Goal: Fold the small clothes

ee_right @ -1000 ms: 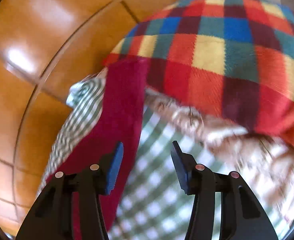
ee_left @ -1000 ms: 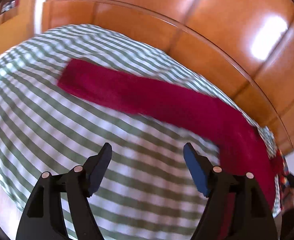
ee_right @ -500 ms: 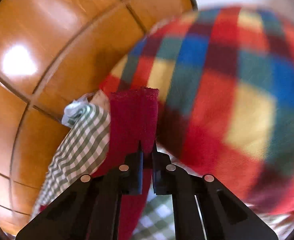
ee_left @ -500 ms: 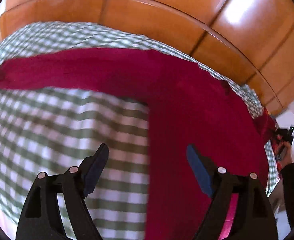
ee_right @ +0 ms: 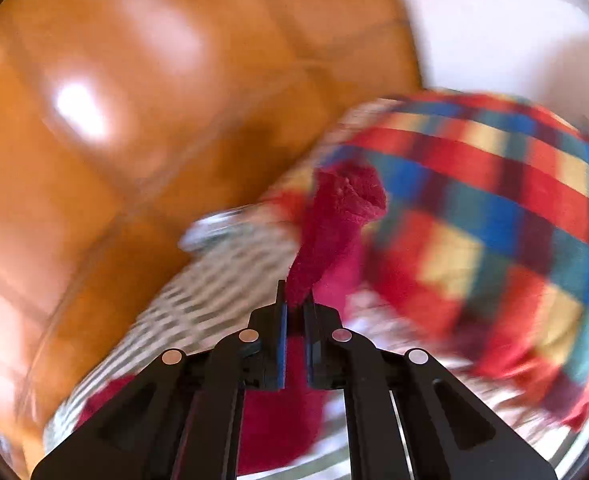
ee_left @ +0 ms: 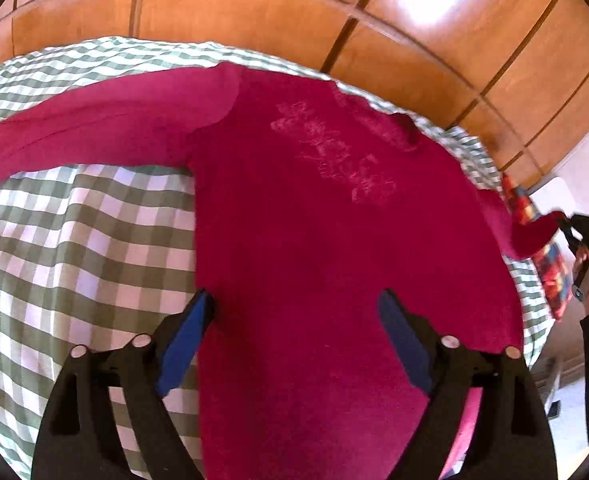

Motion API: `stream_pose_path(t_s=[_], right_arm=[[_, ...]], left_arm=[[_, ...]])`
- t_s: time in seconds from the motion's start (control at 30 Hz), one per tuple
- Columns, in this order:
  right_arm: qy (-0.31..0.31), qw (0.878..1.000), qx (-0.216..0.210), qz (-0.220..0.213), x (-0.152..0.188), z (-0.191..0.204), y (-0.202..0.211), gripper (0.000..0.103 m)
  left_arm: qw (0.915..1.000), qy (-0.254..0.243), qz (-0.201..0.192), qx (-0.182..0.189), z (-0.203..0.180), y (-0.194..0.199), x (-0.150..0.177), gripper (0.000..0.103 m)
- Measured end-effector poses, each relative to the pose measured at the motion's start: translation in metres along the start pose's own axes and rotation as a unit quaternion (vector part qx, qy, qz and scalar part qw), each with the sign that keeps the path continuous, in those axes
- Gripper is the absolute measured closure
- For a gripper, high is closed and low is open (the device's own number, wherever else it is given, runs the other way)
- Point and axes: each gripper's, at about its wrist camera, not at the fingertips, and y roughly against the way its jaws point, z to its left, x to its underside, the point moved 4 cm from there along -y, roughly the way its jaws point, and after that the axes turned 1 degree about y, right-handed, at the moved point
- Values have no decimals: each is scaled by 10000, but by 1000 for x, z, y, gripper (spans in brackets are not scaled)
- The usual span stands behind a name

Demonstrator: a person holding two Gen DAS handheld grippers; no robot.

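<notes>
Left wrist view: red long-sleeve top (ee_left: 314, 240) lies flat on the bed's green-check cover (ee_left: 74, 240), printed side up, one sleeve stretched out to the pic's left, body running down under my left gripper (ee_left: 294, 332). Its jaws are opening, blue pads well apart, hovering over the lower body w/ nothing pinched between them. At far right I can see my right gripper (ee_left: 582, 232) lifting the other sleeve's cuff off the bed beside the multicolour plaid blanket (ee_left: 550, 276).

Right wrist view is blurry, but jaws of the right gripper (ee_right: 294, 312) are clenched on the sleeve (ee_right: 334, 232), cuff end sticking up past the tips.

Progress, as I read it: top is spread out, no fold visible yet. First sleeve fold is just starting. Left to do: bring this sleeve across the body, same for the other one, then fold the body up.
</notes>
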Motion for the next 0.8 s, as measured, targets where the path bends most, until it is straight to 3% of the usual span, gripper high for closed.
stream_pose_path(t_s=[0.07, 0.2, 0.33, 0.47, 0.57, 0.63, 0.7, 0.8], right_arm=[[333, 9987, -363, 111, 14, 45, -2, 98], [1087, 9879, -993, 478, 63, 146, -17, 98], [1818, 9672, -1453, 1018, 133, 238, -38, 98], [2536, 9406, -1688, 1502, 207, 304, -52, 98], [2867, 9261, -1750, 1720, 244, 327, -55, 96], [2856, 9200, -1897, 1901, 254, 328, -55, 84], [2743, 9251, -1906, 1806, 251, 318, -47, 51], [2459, 9344, -1998, 1627, 238, 285, -25, 48]], left_arm=[[10000, 7, 31, 71, 1, 3, 0, 8], [10000, -74, 6, 7, 1, 9, 0, 4], [9997, -206, -127, 71, -5, 18, -6, 2], [9991, -74, -322, 269, 0, 27, -17, 2], [9976, 181, -248, 622, 7, 30, -28, 2], [9957, 399, -163, 825, 13, 28, -36, 2], [9939, 558, -183, 930, 16, 26, -44, 3], [9911, 701, -160, 1122, 19, 20, -61, 8]])
